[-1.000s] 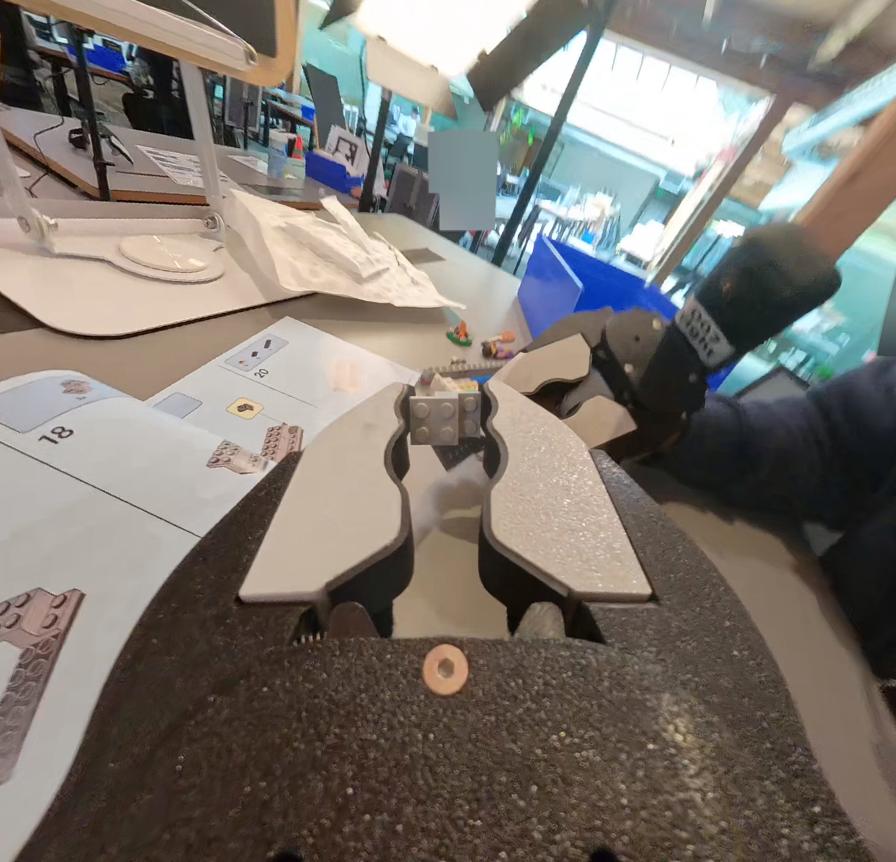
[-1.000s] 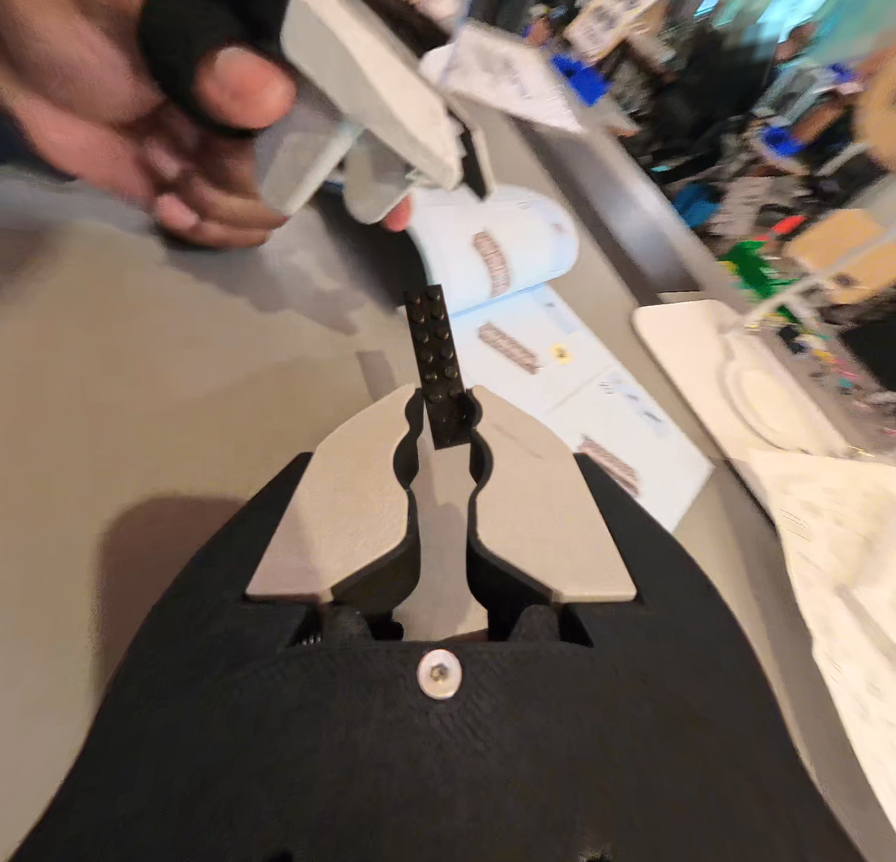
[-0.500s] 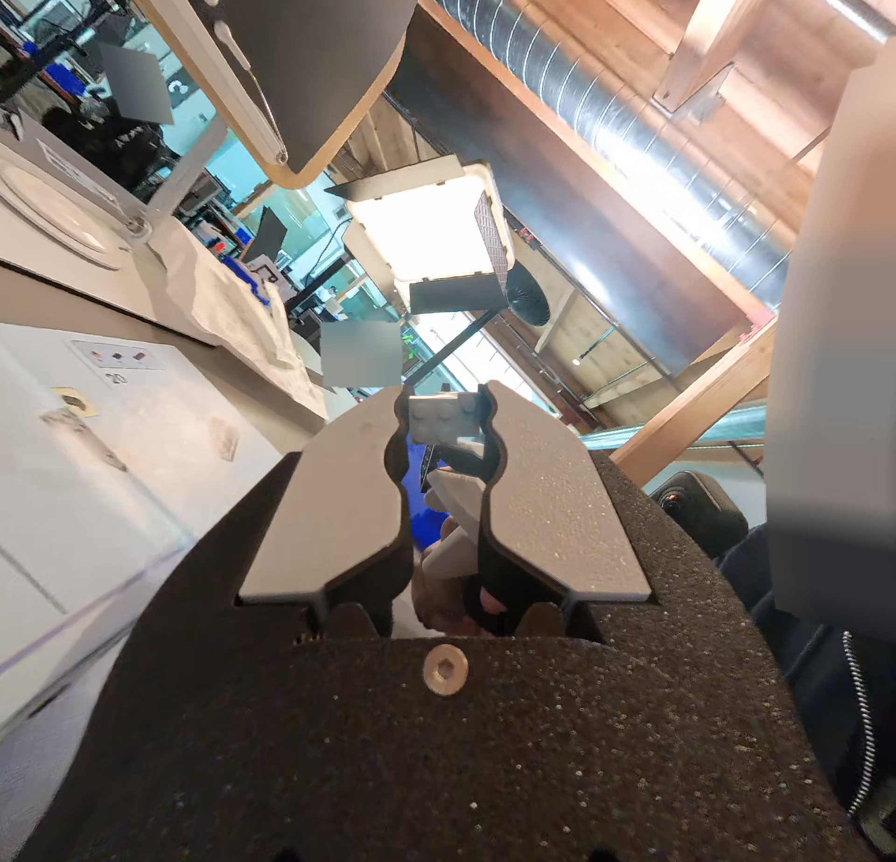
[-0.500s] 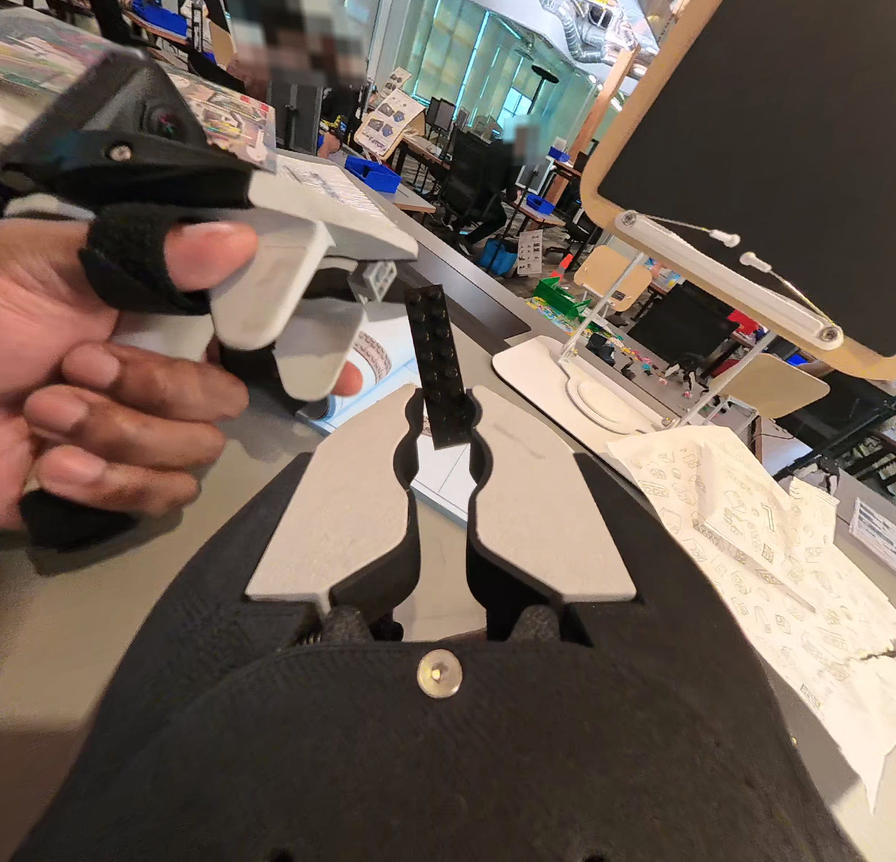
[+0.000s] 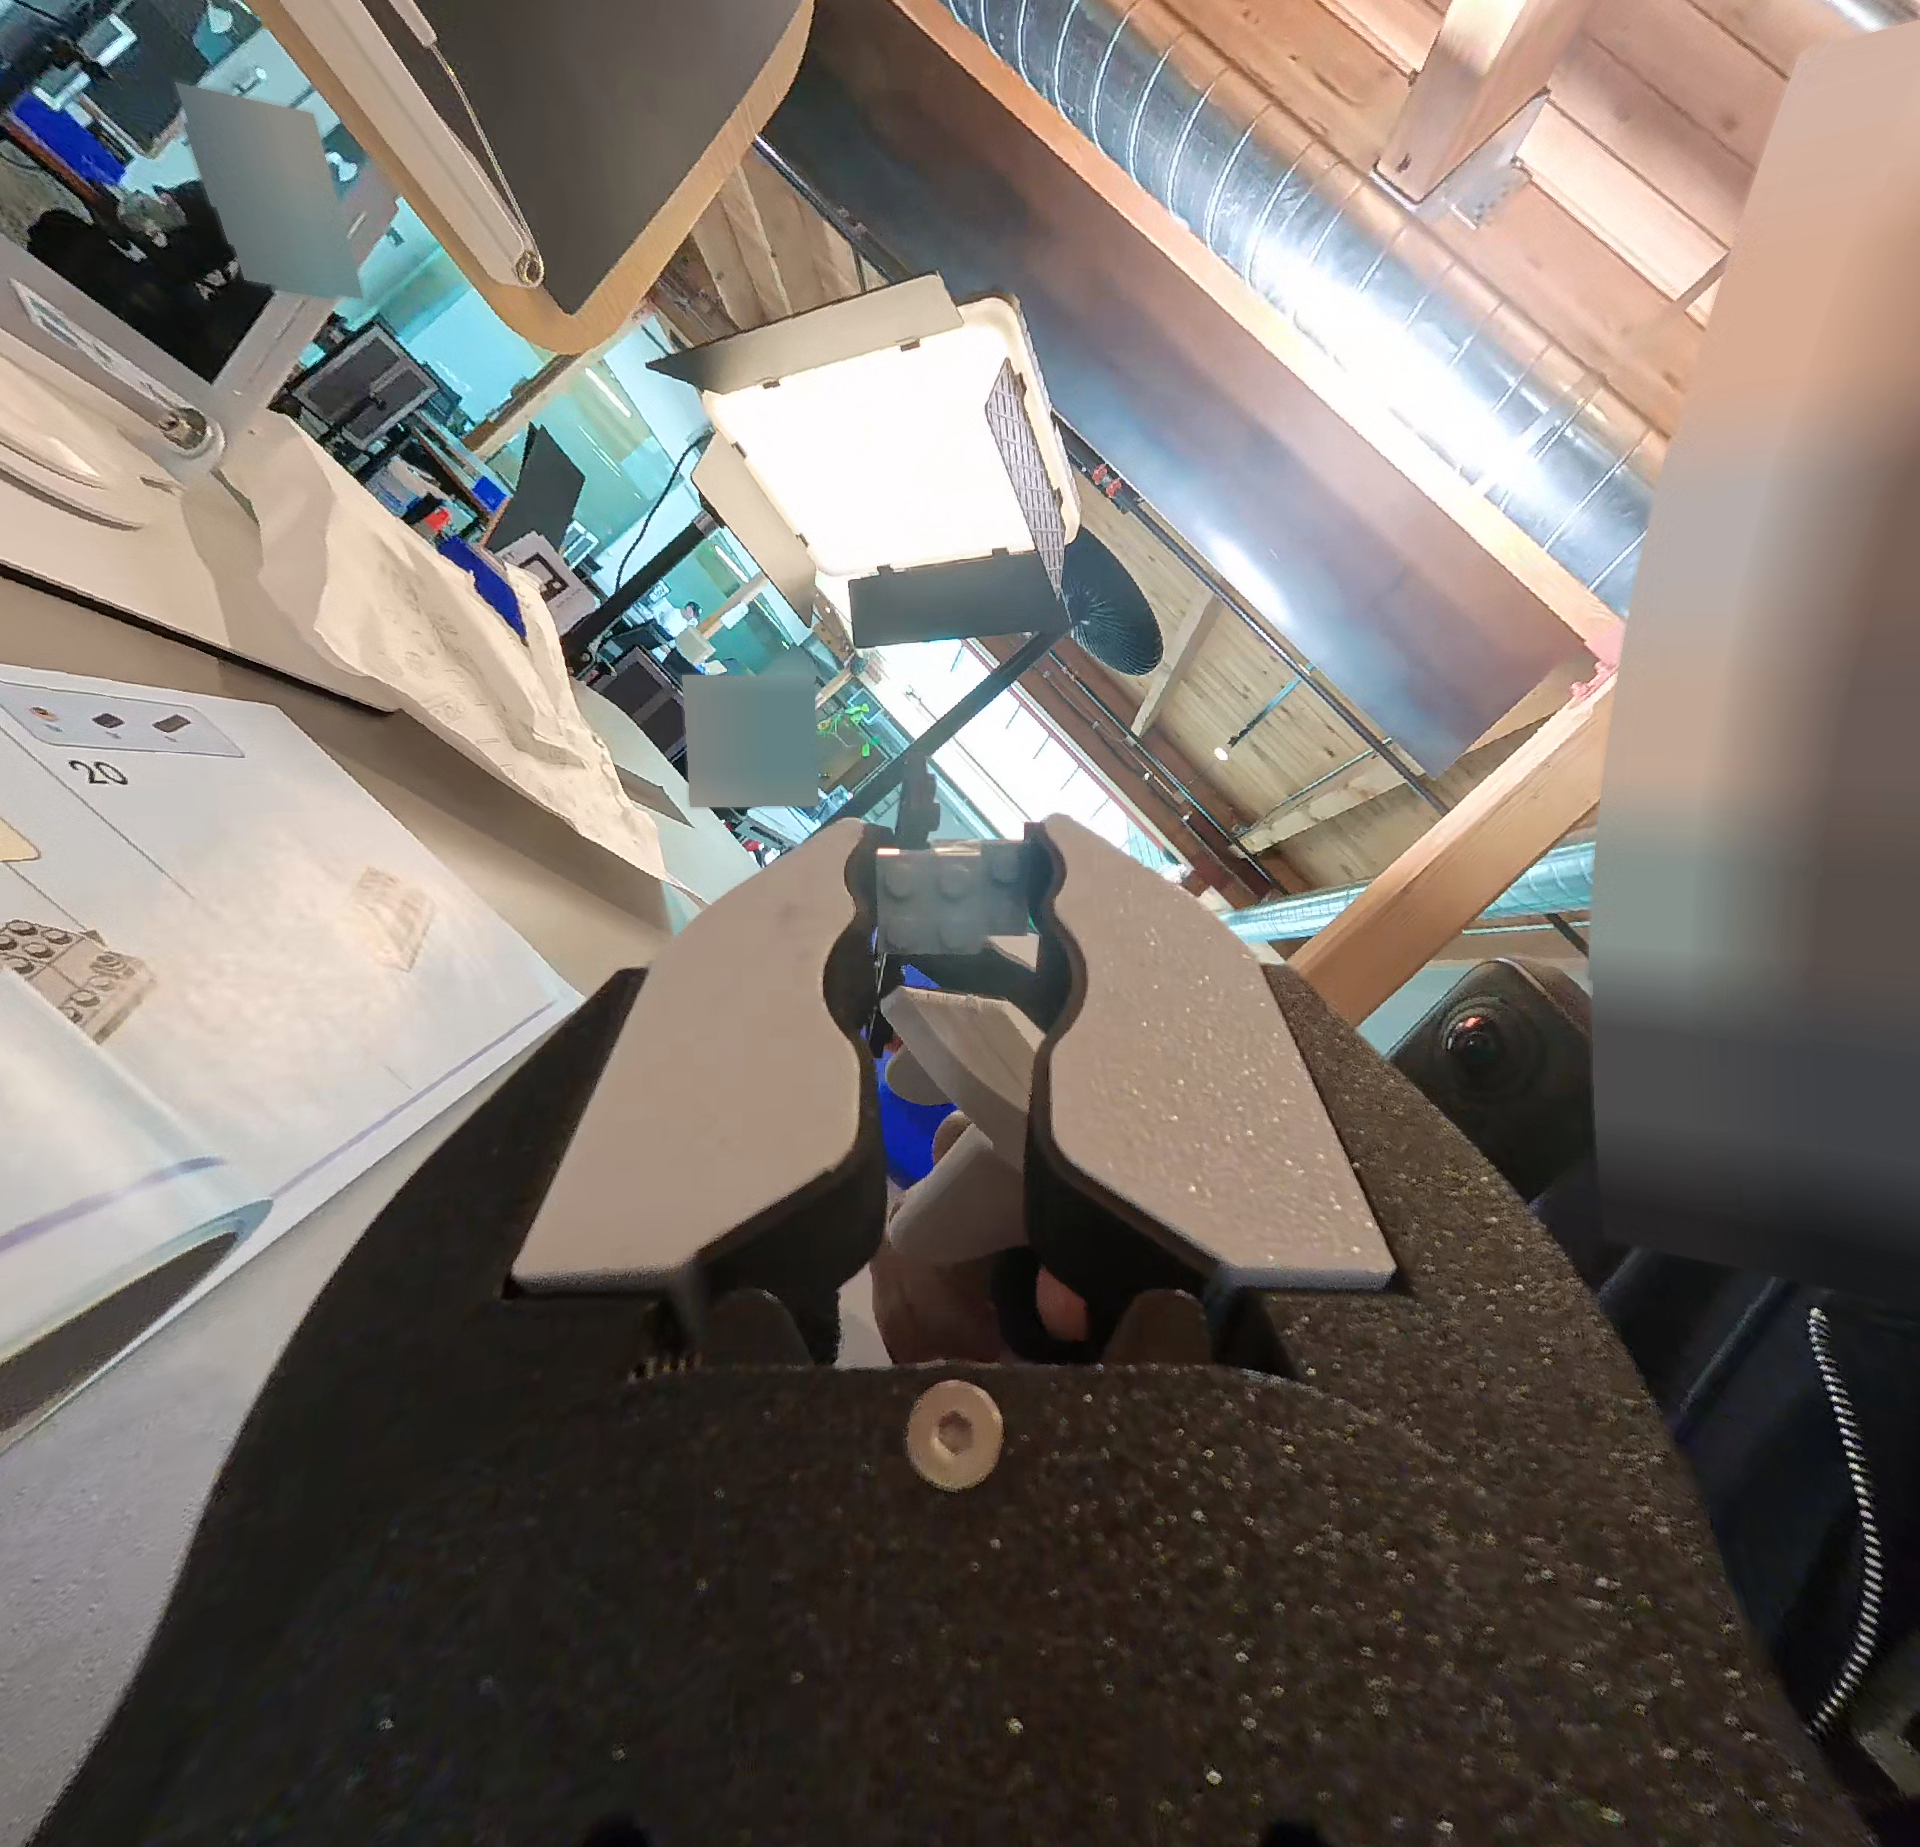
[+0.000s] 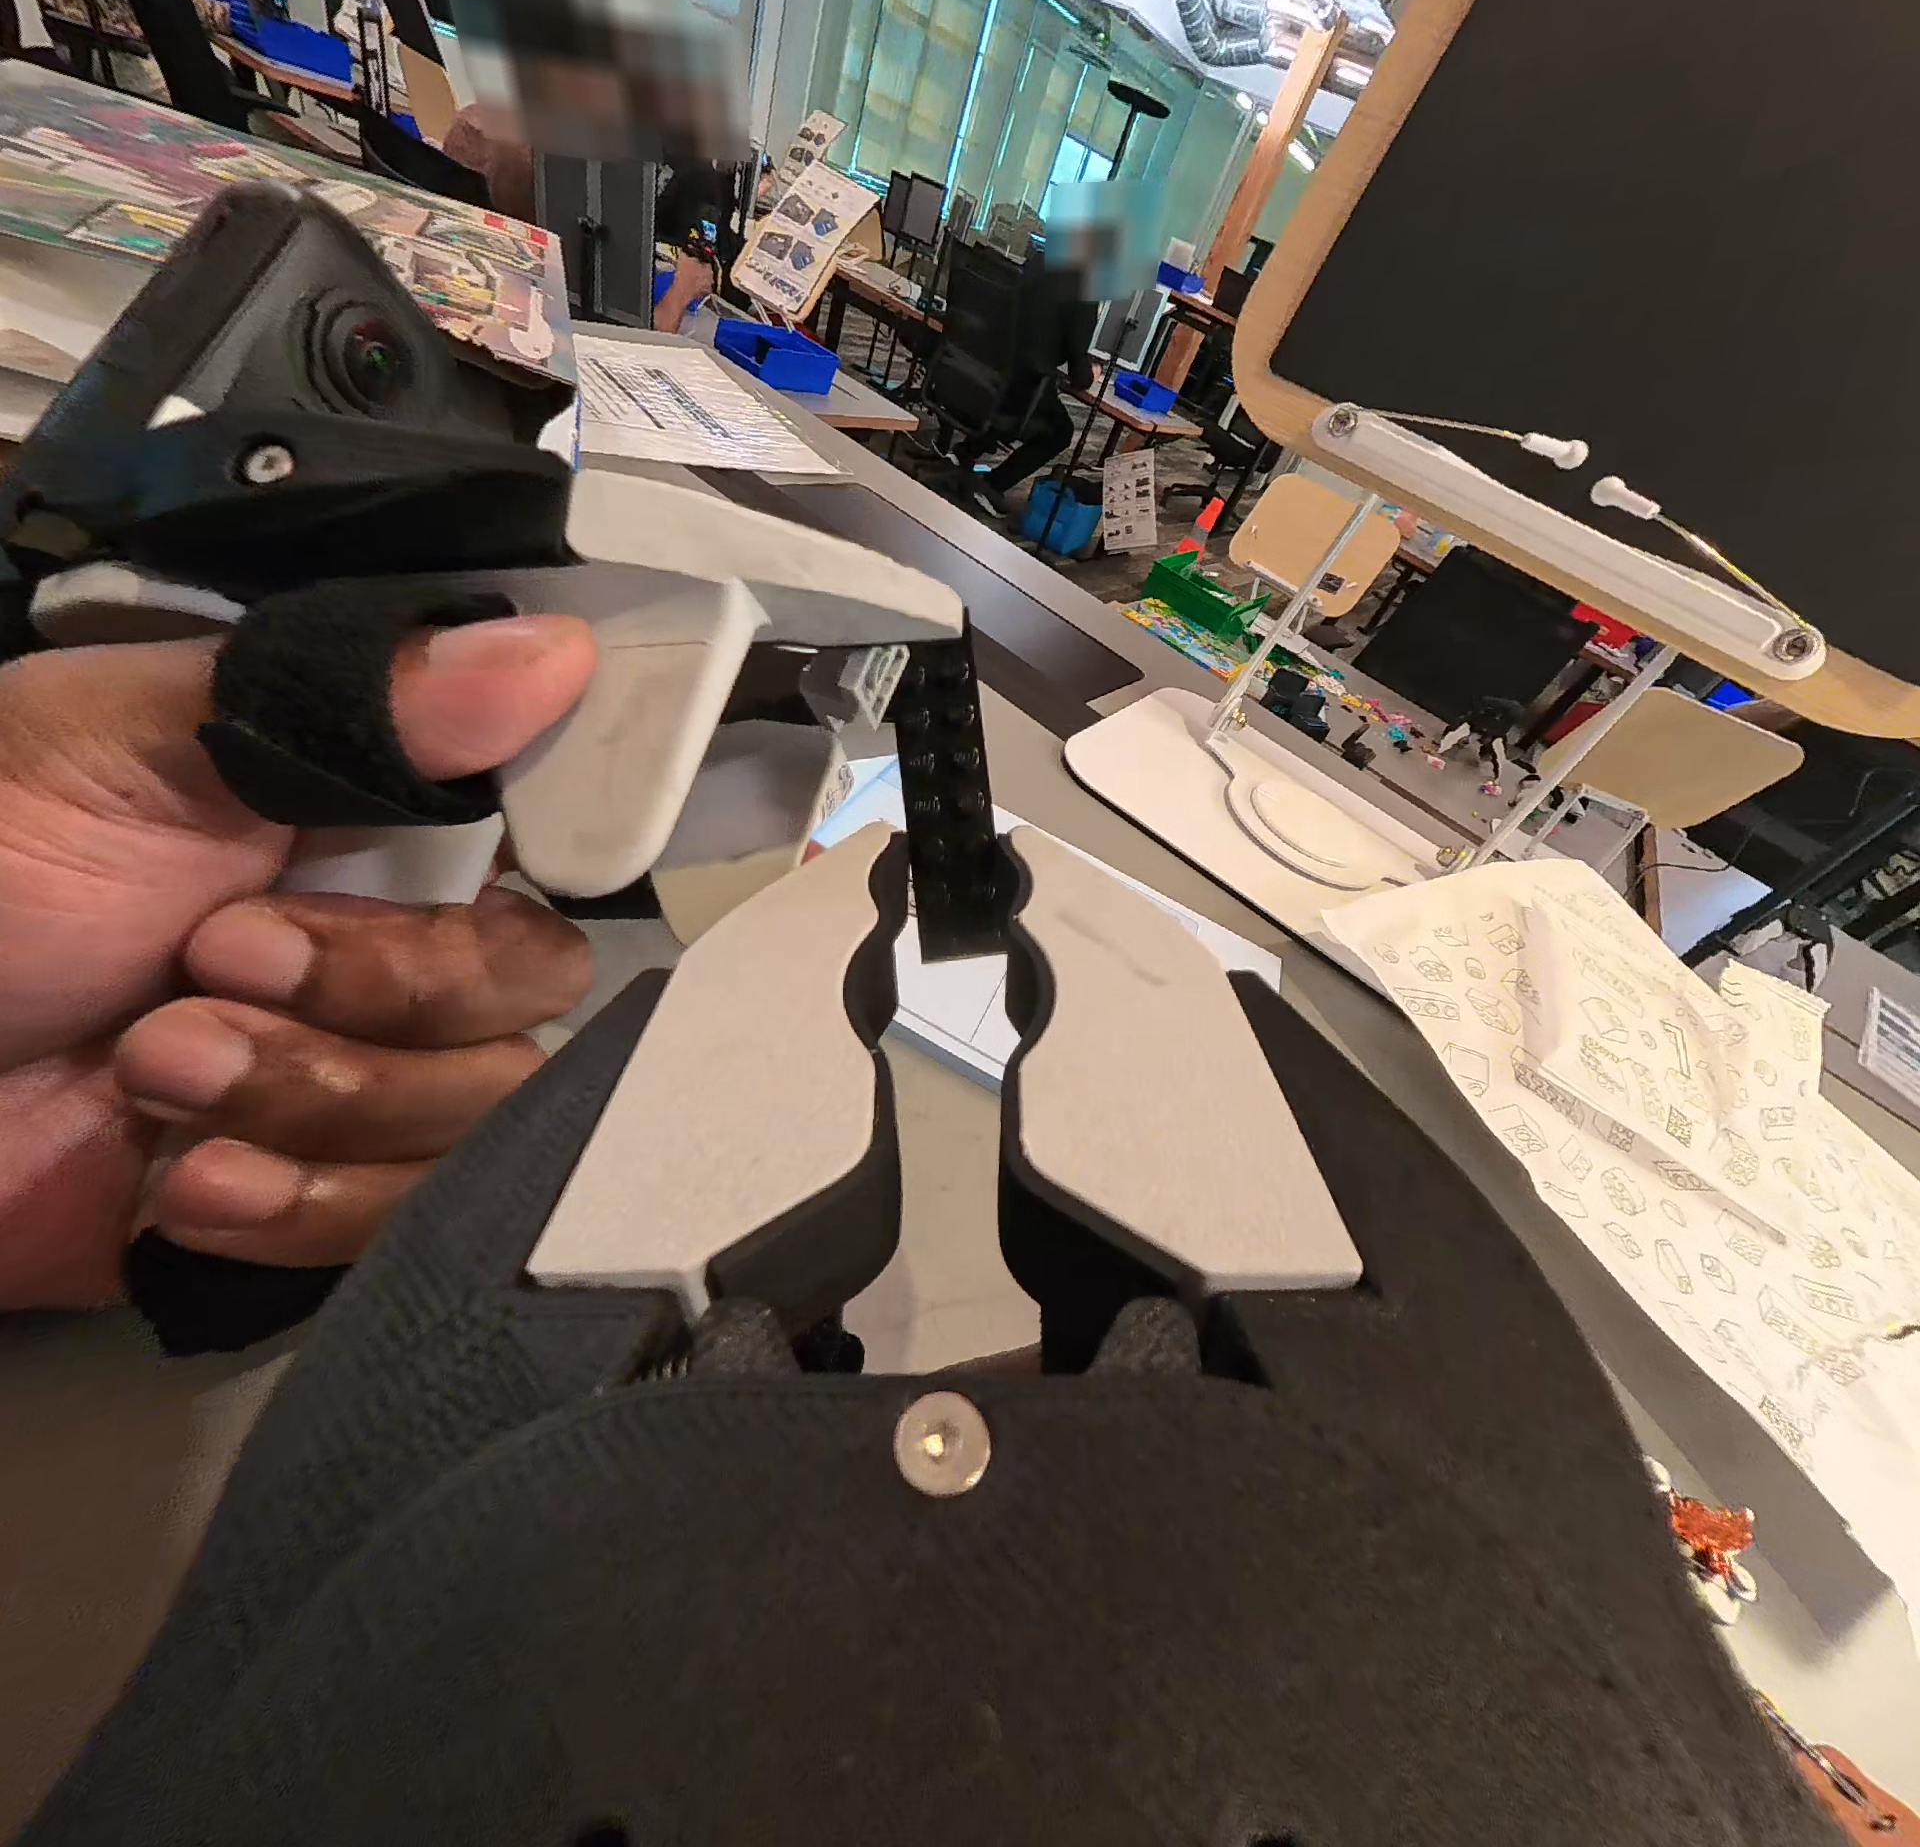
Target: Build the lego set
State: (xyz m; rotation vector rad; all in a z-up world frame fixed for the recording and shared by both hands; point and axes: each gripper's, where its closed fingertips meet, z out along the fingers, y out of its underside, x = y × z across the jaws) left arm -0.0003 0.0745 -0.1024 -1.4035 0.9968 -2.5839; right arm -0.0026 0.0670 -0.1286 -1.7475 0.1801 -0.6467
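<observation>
Left hand-held gripper [image 5: 951, 898]: it is pinching a small grey studded brick [image 5: 940, 904] at its very tips, centre of the left wrist frame, both pads pressing on the brick's sides. Gripping at the tips is probably leaving the brick's faces free to meet another piece.

Right hand-held gripper [image 6: 956, 904]: it is pinching the near end of a long black studded plate [image 6: 951, 789], centre of the right wrist frame. Holding one end is leaving most of the plate standing clear above the fingers, studs facing the camera.

Where the two pieces are: in the right wrist frame the grey brick [image 6: 862, 680] is sitting at the plate's far end, touching or all but touching its left edge; I cannot tell whether it is seated. Both are being held in the air above the tabletop [image 6: 1049, 748].

Hand [image 6: 260, 924]: at centre left of the right wrist frame, it is wrapping round the left hand-held gripper's handle, tilting it in from the left.

Instruction booklet [image 5: 260, 945]: it is lying open at lower left of the left wrist frame, likely for reference.

Printed paper sheet [image 6: 1662, 1122]: it is lying crumpled at right of the right wrist frame, well apart from the pieces.
</observation>
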